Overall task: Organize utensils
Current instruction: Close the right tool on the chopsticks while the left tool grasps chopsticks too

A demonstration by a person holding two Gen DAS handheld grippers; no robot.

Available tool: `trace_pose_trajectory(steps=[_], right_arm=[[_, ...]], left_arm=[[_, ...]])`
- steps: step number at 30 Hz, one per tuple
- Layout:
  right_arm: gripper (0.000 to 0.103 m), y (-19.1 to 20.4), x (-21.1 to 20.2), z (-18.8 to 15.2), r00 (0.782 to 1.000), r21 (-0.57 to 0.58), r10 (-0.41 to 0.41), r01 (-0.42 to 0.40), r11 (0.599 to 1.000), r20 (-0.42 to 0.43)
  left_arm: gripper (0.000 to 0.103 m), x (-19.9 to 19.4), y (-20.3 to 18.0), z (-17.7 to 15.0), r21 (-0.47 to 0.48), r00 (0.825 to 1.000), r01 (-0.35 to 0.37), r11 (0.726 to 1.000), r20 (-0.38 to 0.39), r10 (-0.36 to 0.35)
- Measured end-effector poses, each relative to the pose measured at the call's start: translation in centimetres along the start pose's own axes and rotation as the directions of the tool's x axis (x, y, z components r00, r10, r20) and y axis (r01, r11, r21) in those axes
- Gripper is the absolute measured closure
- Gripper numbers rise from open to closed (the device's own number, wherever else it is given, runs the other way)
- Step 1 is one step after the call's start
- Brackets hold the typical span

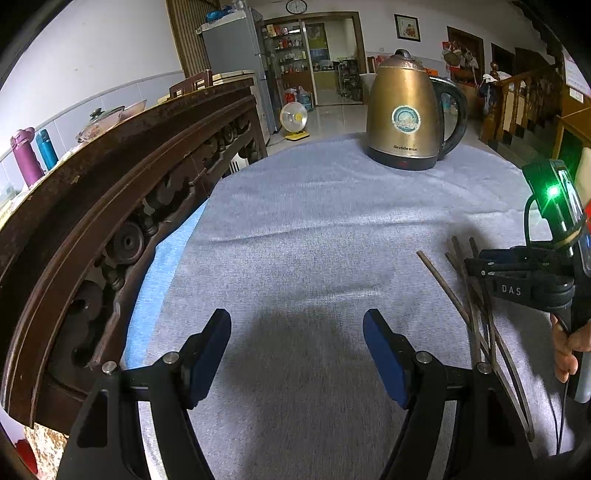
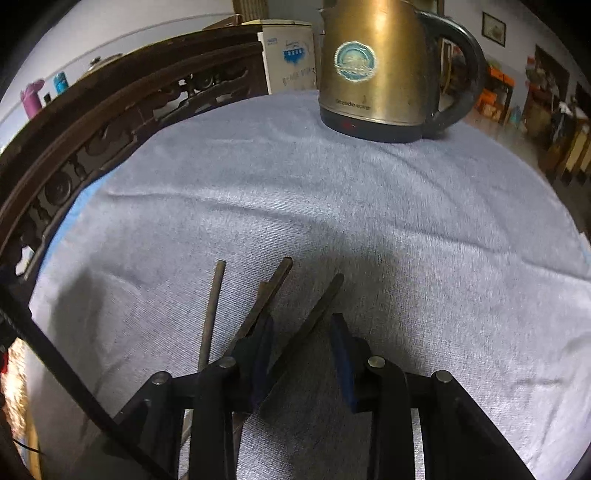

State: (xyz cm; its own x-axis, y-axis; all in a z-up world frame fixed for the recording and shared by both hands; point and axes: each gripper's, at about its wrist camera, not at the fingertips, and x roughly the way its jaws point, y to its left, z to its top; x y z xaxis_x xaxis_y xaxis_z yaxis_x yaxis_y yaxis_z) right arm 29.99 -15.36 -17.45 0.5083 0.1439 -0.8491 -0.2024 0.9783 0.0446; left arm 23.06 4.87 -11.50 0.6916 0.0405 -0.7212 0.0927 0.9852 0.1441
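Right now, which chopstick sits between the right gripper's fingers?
The rightmost chopstick; it alone runs between the right gripper's open fingers, the others lie left of them.

Your table wears a grey-blue cloth (image 1: 314, 221); on it stand a brass-coloured electric kettle (image 1: 404, 110) at the far edge and dark chopsticks (image 2: 210, 314) lying loosely crossed.

A gold-coloured electric kettle (image 1: 406, 110) carries a brand name in dark letters low on its body, reading roughly "Orelide" in the left wrist view, followed by small characters too fine to read; a round blue-and-white sticker above it shows no legible wording. White letters "DAS" stand on the black body of the right gripper (image 1: 476, 267). A wall clock (image 1: 296, 6) hangs above the doorway, its numerals too small to read. Blue print on a white appliance (image 2: 291, 55) stays illegible
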Motion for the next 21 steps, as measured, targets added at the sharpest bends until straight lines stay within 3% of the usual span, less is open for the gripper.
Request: trace_pose_trajectory(steps=[7,13,18,21], right_arm=[[0.071,0.2,0.2,-0.4,0.999,-0.044,-0.046,0.047,0.998,0.019],[0.072,-2.7,-0.3,-0.8,0.997,0.009,-0.073,0.073,0.997,0.034],[0.072,-5.0,-0.9,-0.5,0.999,0.12,0.035,-0.038,0.992,0.026],[0.072,-5.1,-0.5,-0.2,1.0,0.128,0.023,-0.021,0.992,-0.01]], left_arm=[[0.028,0.7,-0.3,0.2,-0.003,1.0,0.014,1.0,-0.017,-0.014],[0.028,2.1,-1.5,0.9,0.007,0.992,0.117,0.993,-0.04,-0.117],[0.028,3.3,-2.8,1.9,-0.001,0.981,0.184,0.983,-0.066,-0.184],[0.028,3.8,-3.6,2.4,0.015,0.973,0.22,0.975,-0.069,-0.218]])
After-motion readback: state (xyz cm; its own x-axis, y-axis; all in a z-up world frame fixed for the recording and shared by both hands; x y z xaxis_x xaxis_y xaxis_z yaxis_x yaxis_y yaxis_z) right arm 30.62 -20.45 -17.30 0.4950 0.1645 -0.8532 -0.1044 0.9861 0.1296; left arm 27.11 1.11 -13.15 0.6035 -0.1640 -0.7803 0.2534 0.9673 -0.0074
